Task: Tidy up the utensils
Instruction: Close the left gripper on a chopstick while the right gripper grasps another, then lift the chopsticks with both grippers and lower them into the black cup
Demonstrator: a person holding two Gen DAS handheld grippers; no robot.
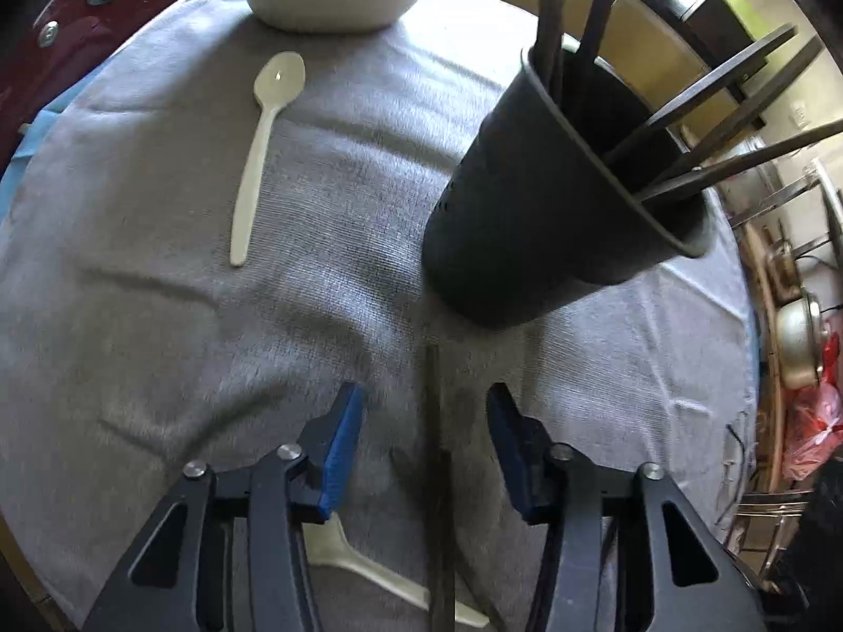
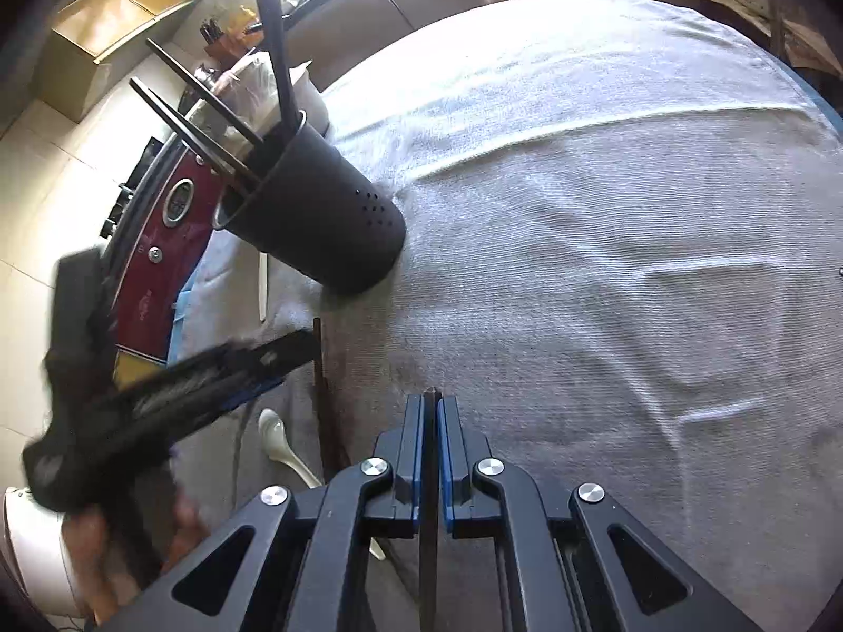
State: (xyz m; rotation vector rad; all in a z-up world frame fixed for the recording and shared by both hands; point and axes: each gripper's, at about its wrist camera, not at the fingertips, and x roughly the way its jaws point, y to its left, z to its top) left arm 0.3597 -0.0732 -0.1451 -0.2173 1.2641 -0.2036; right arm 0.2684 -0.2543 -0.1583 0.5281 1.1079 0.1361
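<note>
Chopsticks going to the holder — one in each tongs' reach

Our right gripper (image 2: 433, 411) is clamped narrow on a dark chopstick (image 2: 429, 526); our left gripper (image 1: 424, 421) stands half open astride a second chopstick (image 1: 434, 453) lying on the grey cloth (image 1: 158, 316), pads not touching it. The black holder (image 1: 532, 210) sits at one o'clock from the left gripper, already crowded with sticks. A white spoon (image 1: 266, 142) lies at eleven o'clock. We judge the thin stick could roll off-centre and slip the pads — or a careless insert could tip the holder. No writing is readable; the red appliance (image 2: 153, 263) shows only a blurred display.
</note>
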